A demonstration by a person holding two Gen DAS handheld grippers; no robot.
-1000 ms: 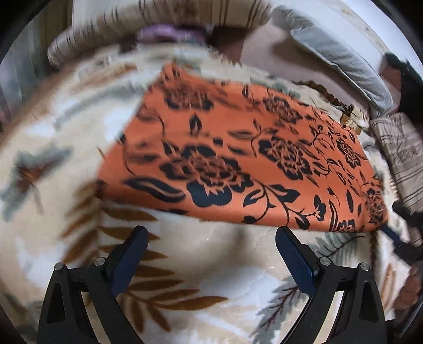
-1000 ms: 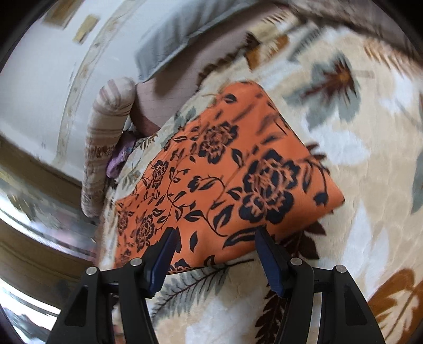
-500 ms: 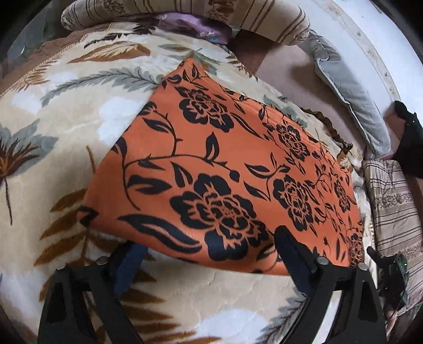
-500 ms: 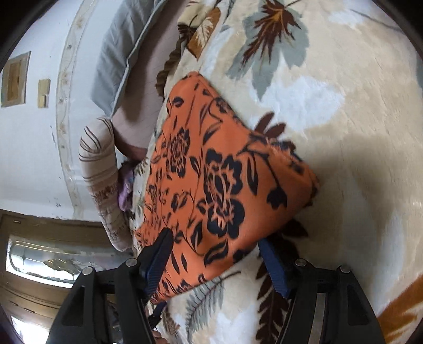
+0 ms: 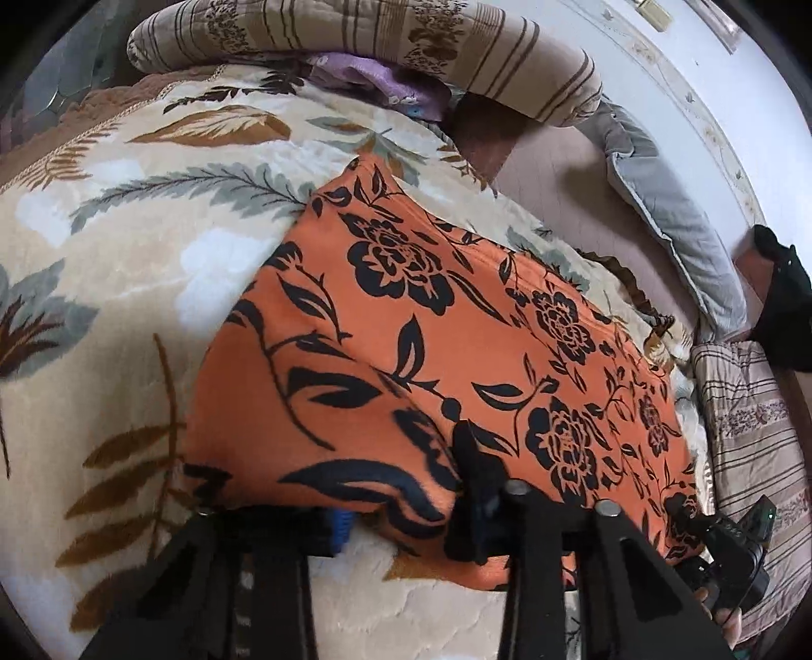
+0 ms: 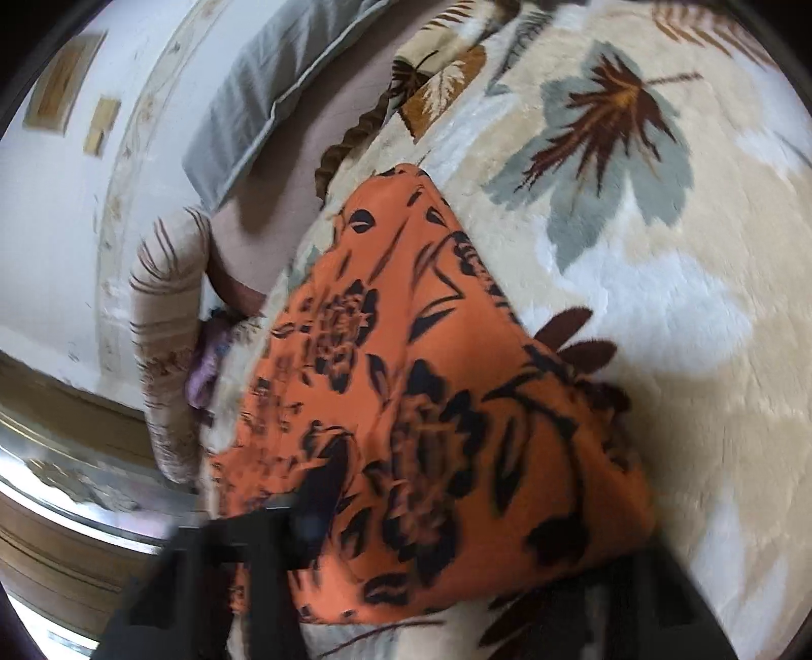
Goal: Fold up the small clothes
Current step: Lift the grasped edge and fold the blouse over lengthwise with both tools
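My landmark is the folded cloth (image 5: 457,345), which lies flat on the blanket (image 5: 116,284) covering the bed. At its near edge my left gripper (image 5: 401,513) sits on the left-hand corner and my right gripper (image 6: 457,573) on the other end of that same edge (my left camera catches that gripper at the cloth's right corner). Beyond the cloth's far edge a rolled quilt (image 5: 385,45) lies across the bed, with a small bundle (image 5: 375,81) tucked under it. Behind and right of the cloth a cushion (image 5: 675,223) lies along the wall (image 5: 736,106).
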